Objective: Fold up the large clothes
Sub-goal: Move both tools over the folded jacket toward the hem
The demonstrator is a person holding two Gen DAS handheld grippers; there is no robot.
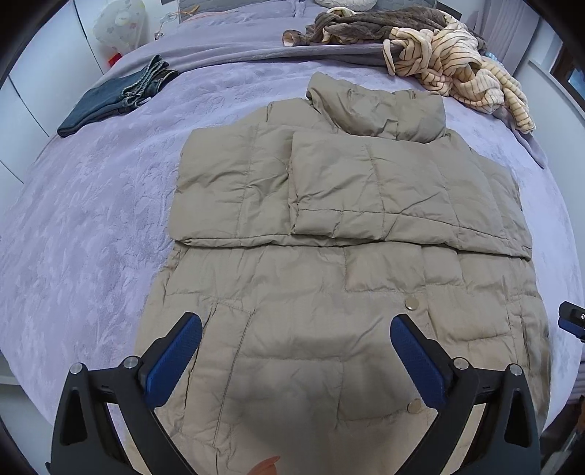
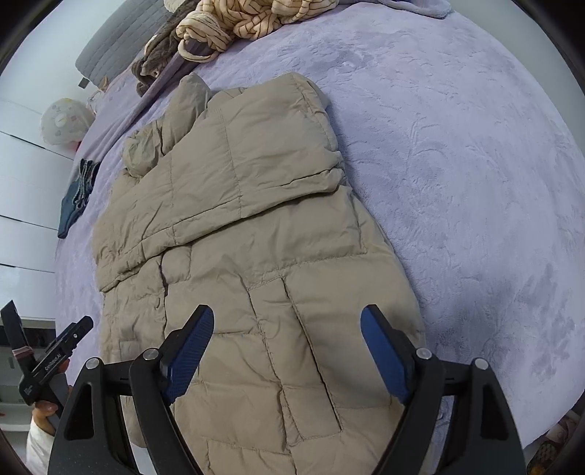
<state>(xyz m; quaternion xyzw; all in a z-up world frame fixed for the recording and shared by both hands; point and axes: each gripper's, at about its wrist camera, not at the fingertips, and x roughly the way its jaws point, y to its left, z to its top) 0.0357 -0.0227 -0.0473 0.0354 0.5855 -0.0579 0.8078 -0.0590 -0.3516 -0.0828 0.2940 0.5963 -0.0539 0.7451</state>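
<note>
A beige quilted puffer jacket (image 1: 329,263) lies flat on the lavender bed cover (image 1: 91,226), collar at the far end, both sleeves folded across its chest. It also shows in the right wrist view (image 2: 256,237). My left gripper (image 1: 296,325) is open and empty, hovering over the jacket's near hem at its left half. My right gripper (image 2: 287,318) is open and empty, over the hem's right half. The right gripper's edge shows at the far right of the left wrist view (image 1: 572,319). The left gripper's body shows at the lower left of the right wrist view (image 2: 51,361).
Folded dark jeans (image 1: 117,95) lie at the far left of the bed. A heap of brown and cream striped clothes (image 1: 438,54) lies at the far right, seen too in the right wrist view (image 2: 237,22). White cabinets (image 2: 22,190) stand to the left.
</note>
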